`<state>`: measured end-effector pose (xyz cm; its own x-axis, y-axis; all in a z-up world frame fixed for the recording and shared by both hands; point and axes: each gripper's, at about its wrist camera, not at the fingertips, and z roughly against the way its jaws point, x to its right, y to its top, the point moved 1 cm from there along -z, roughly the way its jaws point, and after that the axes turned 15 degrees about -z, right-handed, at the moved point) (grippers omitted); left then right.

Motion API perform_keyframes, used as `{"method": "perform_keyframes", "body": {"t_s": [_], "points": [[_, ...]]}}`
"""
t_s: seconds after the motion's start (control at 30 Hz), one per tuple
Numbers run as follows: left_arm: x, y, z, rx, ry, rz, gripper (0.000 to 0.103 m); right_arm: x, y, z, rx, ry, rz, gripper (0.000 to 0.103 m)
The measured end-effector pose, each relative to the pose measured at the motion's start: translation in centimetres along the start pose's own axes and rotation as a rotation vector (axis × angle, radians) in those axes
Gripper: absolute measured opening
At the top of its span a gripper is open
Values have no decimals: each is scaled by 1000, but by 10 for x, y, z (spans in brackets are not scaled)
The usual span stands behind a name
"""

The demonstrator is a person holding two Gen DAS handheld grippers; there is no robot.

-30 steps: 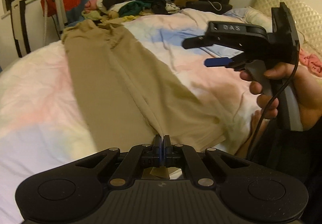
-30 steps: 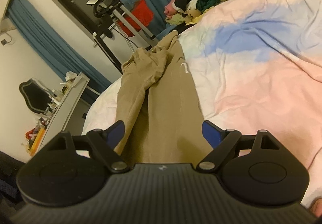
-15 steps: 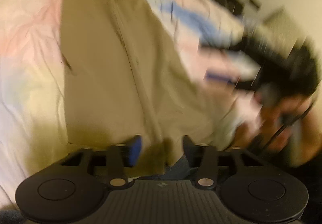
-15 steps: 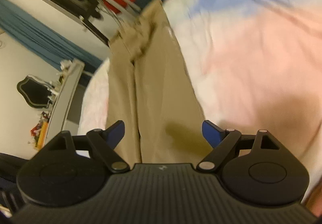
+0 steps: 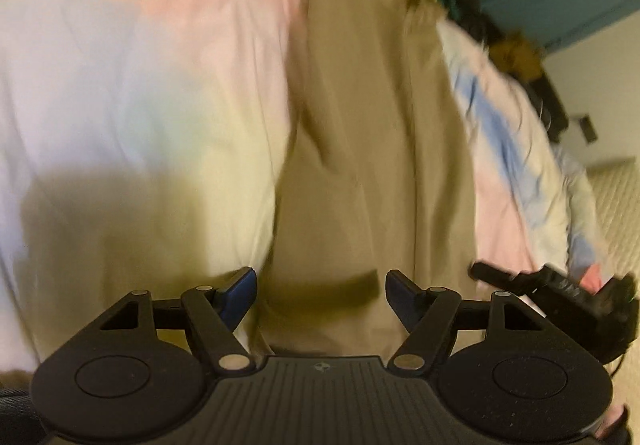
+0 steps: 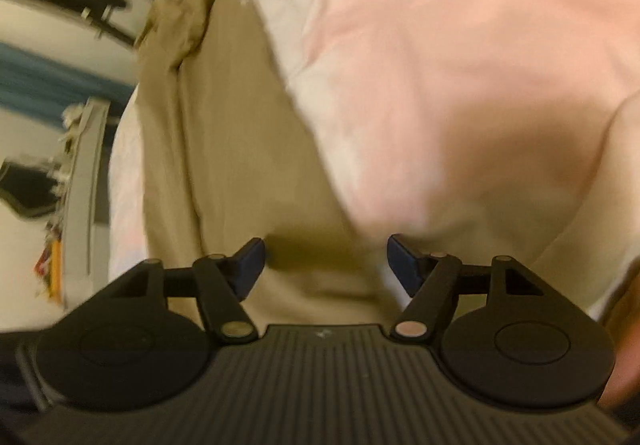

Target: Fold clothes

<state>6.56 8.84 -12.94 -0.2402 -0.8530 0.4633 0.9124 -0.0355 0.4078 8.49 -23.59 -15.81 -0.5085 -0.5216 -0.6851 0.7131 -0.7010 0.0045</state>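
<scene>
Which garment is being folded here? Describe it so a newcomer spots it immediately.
Start at the bed's pastel pink, blue and cream duvet. The tan trousers lie lengthwise along it, legs side by side. Unlike the dark jumbled clothes pile at their far end, they are spread flat and plain khaki.

No text, label, brand, number or sign can be read anywhere. Both views are blurred by motion throughout.

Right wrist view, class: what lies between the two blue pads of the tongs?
In the right wrist view, the near end of the tan trousers lies between them, spread on the pastel bedcover. The right tongs are closing, with no pad touching cloth yet.
</scene>
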Motion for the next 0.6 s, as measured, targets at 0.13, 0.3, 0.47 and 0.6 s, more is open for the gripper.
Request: {"method": "perform_keyframes", "body": {"t_s": [0.13,0.3,0.47,0.6], "points": [[-3,-8,-7,-62,-55,19,55,-6,-15,-1,-79,-9,67,61],[-7,-21,-8,-111,-94,41,28,-14,-41,0,-158,-45,176,49],[-1,-25,6,-96,-101,26,12,-34,-68,0,-193,-127,338,14],[-7,-21,35,-14,-177,77,7,-48,-58,37,-125,-9,350,13]]}}
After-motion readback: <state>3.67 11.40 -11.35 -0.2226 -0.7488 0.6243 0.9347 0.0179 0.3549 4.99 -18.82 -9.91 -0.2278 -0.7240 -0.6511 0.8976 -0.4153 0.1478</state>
